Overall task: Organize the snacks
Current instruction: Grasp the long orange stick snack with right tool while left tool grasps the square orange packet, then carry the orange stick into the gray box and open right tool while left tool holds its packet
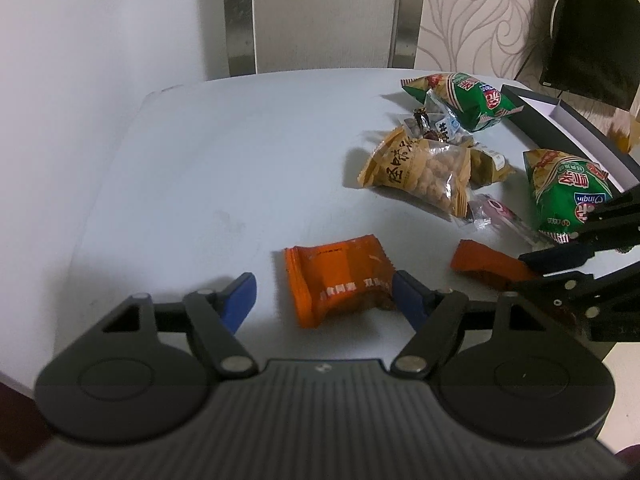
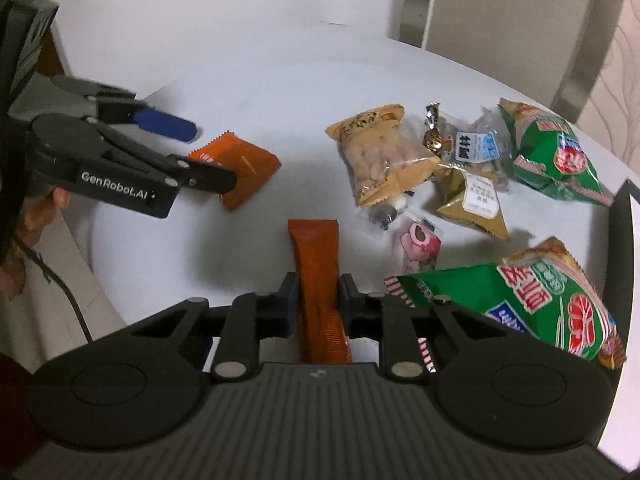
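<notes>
- Right gripper (image 2: 319,294): clenched on a narrow orange pack (image 2: 316,264), which sticks out forward over the table (image 1: 200,160).
- Left gripper (image 1: 322,296): released, jaws wide, straddling a second orange packet (image 1: 340,276) that lies flat on the table.
- Judgement: to take the packet well, drop the left jaws level to the surface, centre them, then squeeze across the short side so the foil doesn't buckle or slide out.
- Keep the two grippers apart; they sit near each other.
- Other snacks are piled to the right: peanut bag (image 2: 380,156), two green bags (image 2: 556,148) (image 2: 532,304), small candies.
- Box (image 1: 568,120), likely the destination, is cut off at the frame edge; its inside is mostly unseen.
- Packet's near edge is hidden behind the left gripper's right finger; contact there unclear.
</notes>
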### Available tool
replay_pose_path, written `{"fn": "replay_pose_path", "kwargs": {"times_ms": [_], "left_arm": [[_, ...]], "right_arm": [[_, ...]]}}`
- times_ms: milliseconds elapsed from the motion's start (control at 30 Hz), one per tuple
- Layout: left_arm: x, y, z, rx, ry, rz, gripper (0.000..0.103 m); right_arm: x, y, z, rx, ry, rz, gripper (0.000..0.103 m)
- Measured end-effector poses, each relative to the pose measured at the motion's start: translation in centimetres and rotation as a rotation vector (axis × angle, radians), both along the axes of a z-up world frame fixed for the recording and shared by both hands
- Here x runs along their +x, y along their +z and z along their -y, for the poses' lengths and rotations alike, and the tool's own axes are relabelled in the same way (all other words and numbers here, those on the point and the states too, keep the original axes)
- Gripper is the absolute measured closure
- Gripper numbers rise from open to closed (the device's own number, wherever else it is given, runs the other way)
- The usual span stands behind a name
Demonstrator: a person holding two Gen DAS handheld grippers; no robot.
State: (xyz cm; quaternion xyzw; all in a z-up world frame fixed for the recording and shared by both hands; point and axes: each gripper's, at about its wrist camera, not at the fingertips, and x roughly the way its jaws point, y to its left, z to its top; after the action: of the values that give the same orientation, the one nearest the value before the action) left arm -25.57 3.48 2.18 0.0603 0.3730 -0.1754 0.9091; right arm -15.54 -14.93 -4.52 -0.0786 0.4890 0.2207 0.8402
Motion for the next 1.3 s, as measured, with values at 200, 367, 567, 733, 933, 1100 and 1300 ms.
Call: {"fn": "replay_pose_path", "kwargs": {"times_ms": [200,367,567,733,933,1100,1300], "left_arm": [[0.7,-0.6,1.2,0.018,-0.003,-0.017,0.025],[0.9,-0.8,2.2,0.049,-0.012,-0.003,0.026],[1.8,-0.6,2.0,0.039,0.001,0.006,0.041],[2.3,-0.4,1.7,0.033,0.011,0.008,0.048],[2.8,-0.3,1.2,0.025,0.01,0.003,0.054],[3.1,-0.3,0.5,0.01,-0.01,0.006,0.058],[3.2,-0.4,-0.2,-0.02,-0.015,0.006,0.059]], "right_arm": [[-0.4,1.6,0.8,0.106,-0.069,-0.005,0.078],[-1.0,2.1,1.5,0.141,-0.118,-0.019,0.078],[-1.8,2.9,1.9,0.171,-0.163,-0.019,0.078],[-2.2,3.6,1.9,0.184,-0.194,-0.019,0.078],[-2.4,3.9,1.5,0.179,-0.229,-0.021,0.078],[-2.7,3.5,0.9,0.168,-0.264,-0.048,0.078],[-3.1,3.2,-0.4,0.164,-0.296,-0.084,0.078]]}}
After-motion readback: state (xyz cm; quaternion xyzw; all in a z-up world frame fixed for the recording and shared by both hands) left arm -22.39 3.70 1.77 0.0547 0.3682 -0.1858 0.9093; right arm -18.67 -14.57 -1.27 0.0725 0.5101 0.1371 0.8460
